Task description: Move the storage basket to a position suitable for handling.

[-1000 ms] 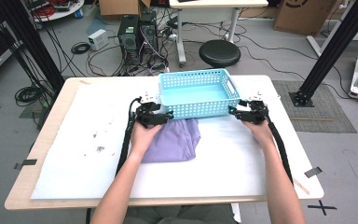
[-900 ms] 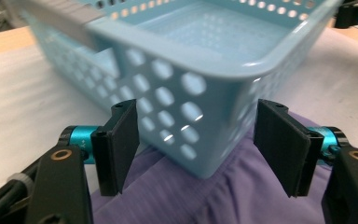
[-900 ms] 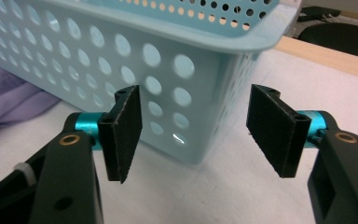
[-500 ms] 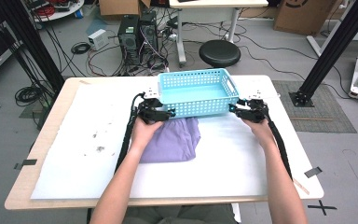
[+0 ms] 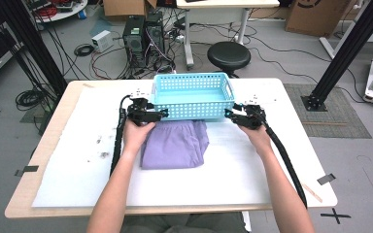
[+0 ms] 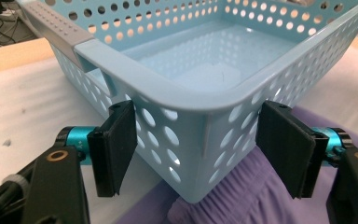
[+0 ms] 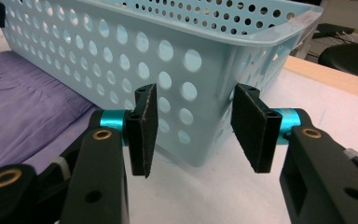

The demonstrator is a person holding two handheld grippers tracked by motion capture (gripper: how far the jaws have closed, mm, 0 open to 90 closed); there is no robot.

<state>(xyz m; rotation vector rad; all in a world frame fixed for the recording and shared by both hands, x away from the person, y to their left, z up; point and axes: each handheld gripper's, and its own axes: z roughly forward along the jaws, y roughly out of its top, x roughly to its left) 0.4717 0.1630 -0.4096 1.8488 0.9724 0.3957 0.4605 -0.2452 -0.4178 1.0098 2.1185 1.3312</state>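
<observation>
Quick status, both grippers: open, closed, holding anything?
Left gripper: open, jaws straddling the basket corner.
Right gripper: open, jaws just closing, flanking the other corner.

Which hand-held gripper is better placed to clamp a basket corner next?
Left, by a small margin. The left hand-held gripper has the blue basket corner deep between its open jaws. The right hand-held gripper faces its corner from just short of it.

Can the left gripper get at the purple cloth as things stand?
Probably not cleanly. The left gripper stands with open jaws astride the basket corner, and that corner sits over the cloth edge, so the basket blocks the nearest fold. Bare cloth lies nearer the person.
</observation>
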